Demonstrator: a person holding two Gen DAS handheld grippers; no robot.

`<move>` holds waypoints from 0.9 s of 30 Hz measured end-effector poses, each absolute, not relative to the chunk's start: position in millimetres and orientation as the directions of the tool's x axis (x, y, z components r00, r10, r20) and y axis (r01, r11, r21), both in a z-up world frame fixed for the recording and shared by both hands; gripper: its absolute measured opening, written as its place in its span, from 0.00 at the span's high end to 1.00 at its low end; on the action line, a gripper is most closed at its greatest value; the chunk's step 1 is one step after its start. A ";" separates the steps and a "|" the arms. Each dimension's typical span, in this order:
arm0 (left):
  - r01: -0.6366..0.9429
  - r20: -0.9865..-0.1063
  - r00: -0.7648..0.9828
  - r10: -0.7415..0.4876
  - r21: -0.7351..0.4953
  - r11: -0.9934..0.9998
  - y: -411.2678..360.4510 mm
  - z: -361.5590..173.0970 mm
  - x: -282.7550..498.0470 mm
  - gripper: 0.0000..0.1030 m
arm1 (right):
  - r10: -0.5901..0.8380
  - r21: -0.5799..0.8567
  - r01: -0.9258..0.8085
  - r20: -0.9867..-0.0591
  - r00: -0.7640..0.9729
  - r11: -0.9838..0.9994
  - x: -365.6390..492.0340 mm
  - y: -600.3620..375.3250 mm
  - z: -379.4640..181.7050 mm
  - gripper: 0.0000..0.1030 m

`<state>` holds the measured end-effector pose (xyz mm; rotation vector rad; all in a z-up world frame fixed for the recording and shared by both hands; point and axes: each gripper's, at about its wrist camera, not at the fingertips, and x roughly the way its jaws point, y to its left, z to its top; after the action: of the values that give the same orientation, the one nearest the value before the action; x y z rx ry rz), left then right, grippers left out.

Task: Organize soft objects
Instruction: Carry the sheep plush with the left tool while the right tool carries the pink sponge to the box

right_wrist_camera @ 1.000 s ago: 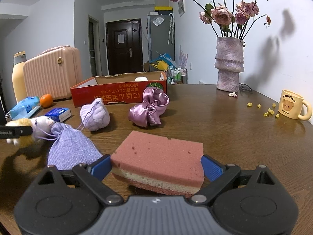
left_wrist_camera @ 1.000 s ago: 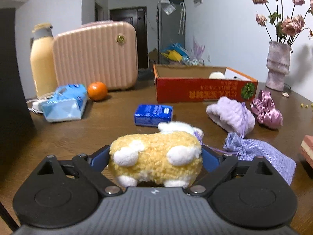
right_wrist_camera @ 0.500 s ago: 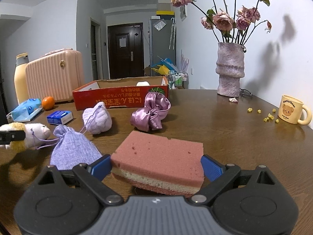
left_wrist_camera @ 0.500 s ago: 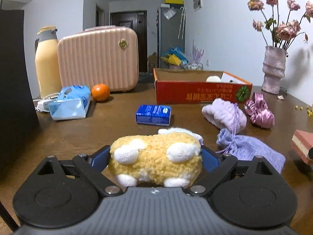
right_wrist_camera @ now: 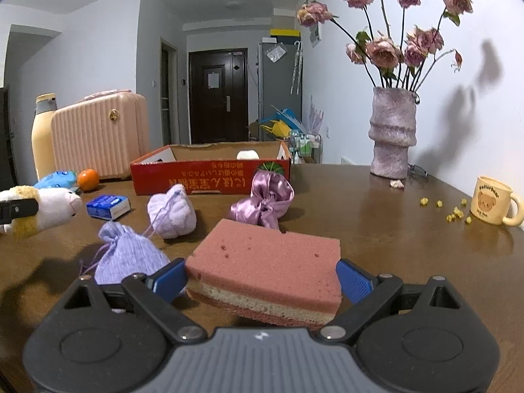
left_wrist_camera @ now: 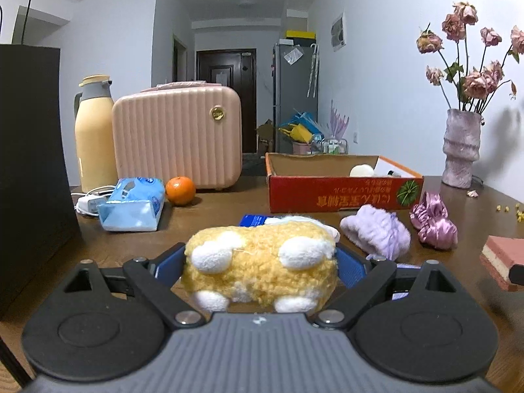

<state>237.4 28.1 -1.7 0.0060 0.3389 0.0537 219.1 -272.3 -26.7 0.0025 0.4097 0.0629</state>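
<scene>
Box: the red cardboard box [right_wrist_camera: 209,177] sits mid-frame at the back of the brown wooden table [right_wrist_camera: 376,229]; only one small white round thing [right_wrist_camera: 248,155] shows inside, so I'd judge the sorting barely begun.
Sponge: a pink sponge block with a cream layer [right_wrist_camera: 268,268] fills the lower centre, pinched between the blue pads of the right gripper [right_wrist_camera: 262,278], not yet boxed.
Plush: a yellow-and-white fuzzy toy animal [left_wrist_camera: 258,262] is clamped in the left gripper [left_wrist_camera: 260,267], jaws spread wide around it, lower centre.
Left on the table: a ribbed lilac drawstring pouch [right_wrist_camera: 127,255], a fluffy lavender pouch [right_wrist_camera: 172,213] and a shiny pink satin bow [right_wrist_camera: 262,201], all in front of the box.
</scene>
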 end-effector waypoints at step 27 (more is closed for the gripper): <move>-0.005 -0.217 0.976 -0.011 -0.072 0.997 -7.1 46.1 290.6 0.09 | 0.104 -0.024 -0.113 -0.252 0.962 0.993 279.1 -248.3 27.0 0.06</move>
<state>290.6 -7.1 46.1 -0.0723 0.2188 -0.0027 279.1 -248.3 27.0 -0.0380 0.2528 0.1101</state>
